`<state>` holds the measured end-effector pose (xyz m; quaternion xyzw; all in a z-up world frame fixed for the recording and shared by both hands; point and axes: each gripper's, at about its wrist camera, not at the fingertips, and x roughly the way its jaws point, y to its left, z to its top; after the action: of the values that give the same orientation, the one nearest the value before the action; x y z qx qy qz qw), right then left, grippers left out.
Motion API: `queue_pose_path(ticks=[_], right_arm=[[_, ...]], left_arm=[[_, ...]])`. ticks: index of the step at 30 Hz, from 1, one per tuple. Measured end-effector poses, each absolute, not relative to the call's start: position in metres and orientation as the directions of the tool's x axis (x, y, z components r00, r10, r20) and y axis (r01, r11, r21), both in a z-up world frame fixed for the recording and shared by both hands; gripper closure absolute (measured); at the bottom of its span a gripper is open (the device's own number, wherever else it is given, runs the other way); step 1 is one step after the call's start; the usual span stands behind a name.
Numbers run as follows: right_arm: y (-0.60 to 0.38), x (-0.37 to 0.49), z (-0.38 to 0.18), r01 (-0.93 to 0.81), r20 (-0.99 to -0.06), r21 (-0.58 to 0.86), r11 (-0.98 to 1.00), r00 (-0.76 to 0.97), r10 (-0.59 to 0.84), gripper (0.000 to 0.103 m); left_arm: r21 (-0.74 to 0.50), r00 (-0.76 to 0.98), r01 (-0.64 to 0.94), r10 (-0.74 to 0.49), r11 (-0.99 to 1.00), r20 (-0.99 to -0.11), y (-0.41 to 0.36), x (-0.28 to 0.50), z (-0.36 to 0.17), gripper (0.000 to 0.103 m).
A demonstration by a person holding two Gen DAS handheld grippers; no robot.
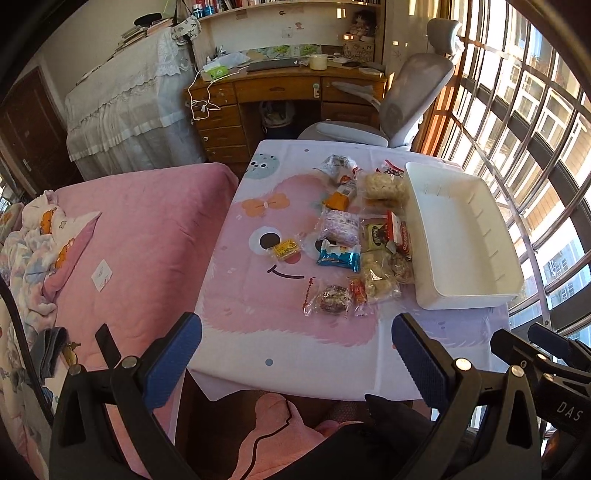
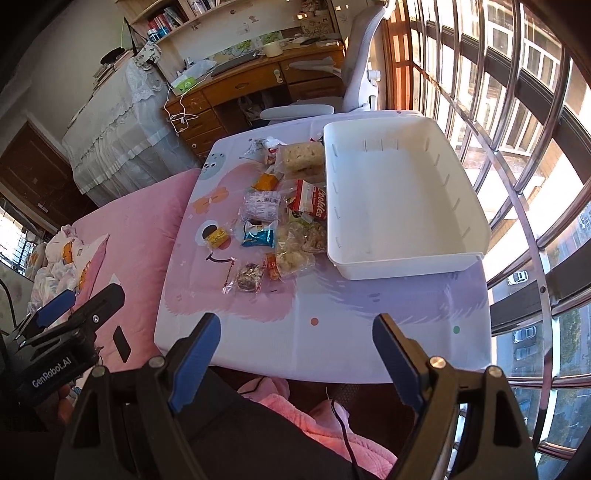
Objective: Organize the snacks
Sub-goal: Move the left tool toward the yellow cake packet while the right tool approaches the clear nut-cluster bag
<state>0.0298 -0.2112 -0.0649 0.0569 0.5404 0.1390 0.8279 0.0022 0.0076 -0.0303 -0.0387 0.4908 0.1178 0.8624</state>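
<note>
Snack packet (image 2: 307,205) labelled "Cookies"

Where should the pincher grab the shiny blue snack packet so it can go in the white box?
Grab the blue packet across its short sides, coming straight down from above. It lies flat on the tablecloth and looks soft and thin. The left gripper is open, with clear space on the packet's near side, away from the white box.

Looking into a home bedroom: bed (image 1: 147,236) wearing pink bedding, wooden desk (image 1: 280,92) sitting beneath bookshelves (image 1: 280,7), grey swivel chair (image 1: 410,99) standing near barred windows (image 1: 524,103), cartoon cloth (image 1: 258,295) covering the tabletop.
</note>
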Motion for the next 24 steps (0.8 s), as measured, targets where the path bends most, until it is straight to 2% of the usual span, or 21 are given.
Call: queue_pose_path(ticks=[13, 24], right_arm=[[-0.173, 0.054, -0.072, -0.055, -0.875, 0.275, 0.96, 0.401, 0.273, 0.018], [-0.116, 0.071, -0.082, 0.025, -0.873, 0.268, 0.963, 0.43, 0.232, 0.018]], left_arm=[[0.043, 0.478, -0.143, 0.107, 0.989, -0.872, 0.064, 0.046, -0.037, 0.001], [-0.016, 0.423, 0.054, -0.037, 0.998, -0.905, 0.117, 0.1, -0.064, 0.001]])
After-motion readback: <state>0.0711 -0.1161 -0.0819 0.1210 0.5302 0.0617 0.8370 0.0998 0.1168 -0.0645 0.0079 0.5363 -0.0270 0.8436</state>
